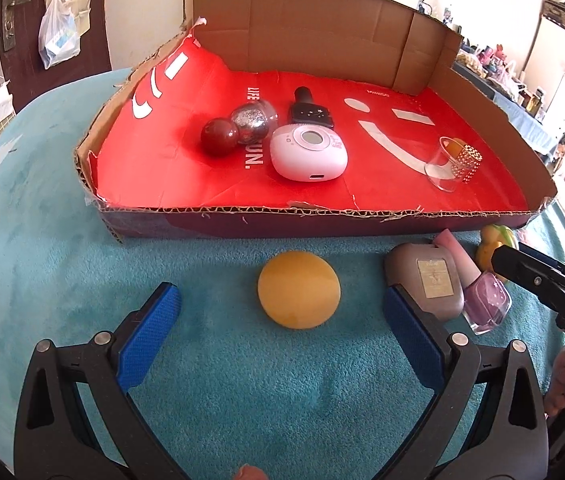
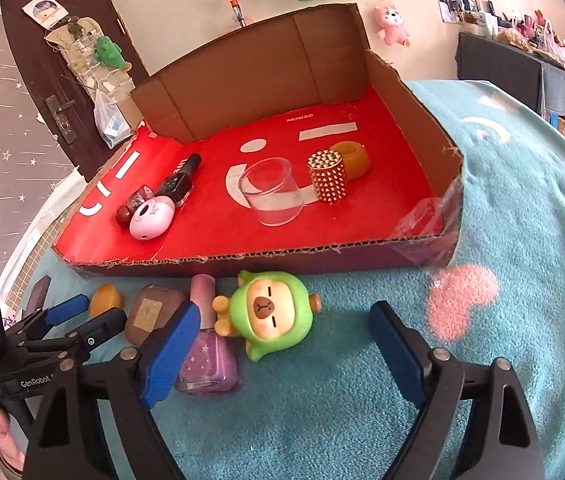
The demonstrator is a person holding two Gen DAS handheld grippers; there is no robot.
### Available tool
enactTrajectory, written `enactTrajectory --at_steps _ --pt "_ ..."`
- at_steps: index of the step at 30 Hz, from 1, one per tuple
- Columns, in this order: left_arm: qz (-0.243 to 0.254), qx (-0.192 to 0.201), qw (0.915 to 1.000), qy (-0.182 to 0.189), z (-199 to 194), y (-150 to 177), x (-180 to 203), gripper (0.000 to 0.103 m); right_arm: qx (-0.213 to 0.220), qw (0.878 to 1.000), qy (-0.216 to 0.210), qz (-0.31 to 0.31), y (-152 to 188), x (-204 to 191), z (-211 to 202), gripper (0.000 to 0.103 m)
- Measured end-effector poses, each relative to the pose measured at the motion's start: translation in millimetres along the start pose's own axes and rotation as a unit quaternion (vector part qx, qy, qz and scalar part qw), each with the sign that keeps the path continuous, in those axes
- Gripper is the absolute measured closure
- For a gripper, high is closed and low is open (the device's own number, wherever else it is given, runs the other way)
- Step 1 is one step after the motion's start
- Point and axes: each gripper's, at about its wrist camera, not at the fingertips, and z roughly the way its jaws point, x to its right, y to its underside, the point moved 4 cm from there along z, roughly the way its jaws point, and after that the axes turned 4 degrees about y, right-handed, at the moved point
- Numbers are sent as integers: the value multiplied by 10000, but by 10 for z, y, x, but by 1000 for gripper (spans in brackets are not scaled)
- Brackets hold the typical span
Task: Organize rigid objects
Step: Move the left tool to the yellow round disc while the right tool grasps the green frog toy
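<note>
Teal plush cloth covers the desk (image 1: 62,248), and a shallow cardboard tray (image 1: 322,216) with a red lining stands at its far part. Inside the tray, toward the left wall, lie a dark red ball (image 1: 219,137), a glittery silver ball (image 1: 251,120), a black smartwatch (image 1: 309,110) and a white oval device (image 1: 308,153), close together. Toward the right wall lie a clear plastic cup (image 2: 272,192) on its side, a gold studded cylinder (image 2: 327,176) and an amber jar (image 2: 351,159).

On the cloth, just before the near wall of the tray, lie a yellow disc (image 1: 299,289), a brown case (image 1: 426,282), a pink nail polish bottle (image 2: 207,350) and a green capybara toy (image 2: 270,312).

Left gripper (image 1: 282,308) has its blue fingers (image 1: 150,328) wide apart on either side of the yellow disc, not touching it. Right gripper (image 2: 278,344) also stands wide open, holding nothing; the toy and the bottle lie between its fingers (image 2: 170,348), the left one just beside the bottle.
</note>
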Motion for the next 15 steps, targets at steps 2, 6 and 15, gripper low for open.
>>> enactTrajectory --at_steps 2,6,15 --pt "-12 -26 10000 -13 13 1 -2 1 -14 10000 11 -53 -10 -22 20 17" --pt "-45 -40 10000 -7 24 -6 -19 1 -36 10000 13 -88 -28 -42 54 20" --pt "30 -48 10000 -57 56 -30 -8 1 -62 9999 24 -116 -51 -54 91 29"
